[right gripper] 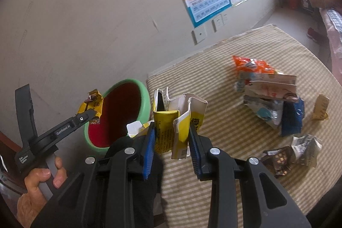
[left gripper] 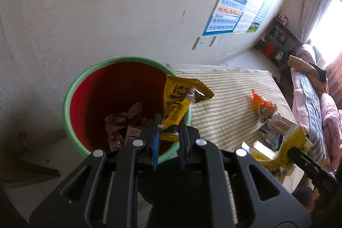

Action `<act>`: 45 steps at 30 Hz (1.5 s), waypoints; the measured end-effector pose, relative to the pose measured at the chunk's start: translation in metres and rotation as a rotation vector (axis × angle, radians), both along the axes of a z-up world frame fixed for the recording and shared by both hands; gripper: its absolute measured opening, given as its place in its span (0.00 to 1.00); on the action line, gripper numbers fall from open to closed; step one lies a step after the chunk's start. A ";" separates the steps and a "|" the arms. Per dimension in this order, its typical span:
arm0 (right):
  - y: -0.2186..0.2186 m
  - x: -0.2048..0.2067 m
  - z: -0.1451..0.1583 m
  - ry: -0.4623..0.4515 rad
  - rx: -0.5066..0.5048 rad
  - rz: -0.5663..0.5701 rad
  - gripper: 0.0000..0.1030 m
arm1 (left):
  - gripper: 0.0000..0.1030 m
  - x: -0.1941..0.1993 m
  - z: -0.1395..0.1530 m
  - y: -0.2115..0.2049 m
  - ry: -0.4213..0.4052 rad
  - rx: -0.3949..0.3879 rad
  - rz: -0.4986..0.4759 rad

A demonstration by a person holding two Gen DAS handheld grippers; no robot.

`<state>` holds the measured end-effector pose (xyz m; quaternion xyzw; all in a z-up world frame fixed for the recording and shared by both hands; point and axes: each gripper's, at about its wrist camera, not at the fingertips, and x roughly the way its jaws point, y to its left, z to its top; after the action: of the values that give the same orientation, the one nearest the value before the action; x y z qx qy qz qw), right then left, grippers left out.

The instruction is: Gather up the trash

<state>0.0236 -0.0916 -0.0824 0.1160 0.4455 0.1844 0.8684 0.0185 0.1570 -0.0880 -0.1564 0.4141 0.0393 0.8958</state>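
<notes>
My left gripper [left gripper: 170, 124] is shut on a yellow snack wrapper [left gripper: 178, 99], held over the right rim of a green bin with a red inside [left gripper: 72, 87]. Brown wrappers and a small box [left gripper: 124, 123] lie at the bin's bottom. In the right wrist view the same left gripper [right gripper: 94, 115] holds the yellow wrapper [right gripper: 92, 105] at the bin's [right gripper: 145, 99] left edge. My right gripper [right gripper: 172, 131] is shut on a crushed yellow and white carton [right gripper: 179, 119], above the striped cloth just right of the bin.
A striped cloth [right gripper: 224, 127] covers the table. On it lie an orange packet [right gripper: 250, 64], a heap of flattened cartons and a blue wrapper [right gripper: 275, 104], a small yellow wrapper [right gripper: 320, 107] and a brown crumpled wrapper [right gripper: 280, 160]. A hand [right gripper: 42, 178] grips the left tool's handle. The wall stands close behind the bin.
</notes>
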 end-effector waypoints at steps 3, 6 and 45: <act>0.011 0.003 0.001 -0.003 -0.003 0.024 0.29 | 0.14 -0.002 -0.003 0.009 0.007 0.000 0.025; 0.023 0.009 0.001 -0.005 -0.006 0.049 0.29 | 0.14 -0.002 -0.006 0.017 0.015 0.000 0.045; 0.123 0.059 -0.003 -0.045 -0.090 0.233 0.29 | 0.14 0.021 -0.039 0.066 0.094 0.023 0.120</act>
<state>0.0825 0.0319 -0.0857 0.0200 0.4444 0.2664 0.8551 0.0399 0.2227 -0.1266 -0.1685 0.4449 0.1049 0.8733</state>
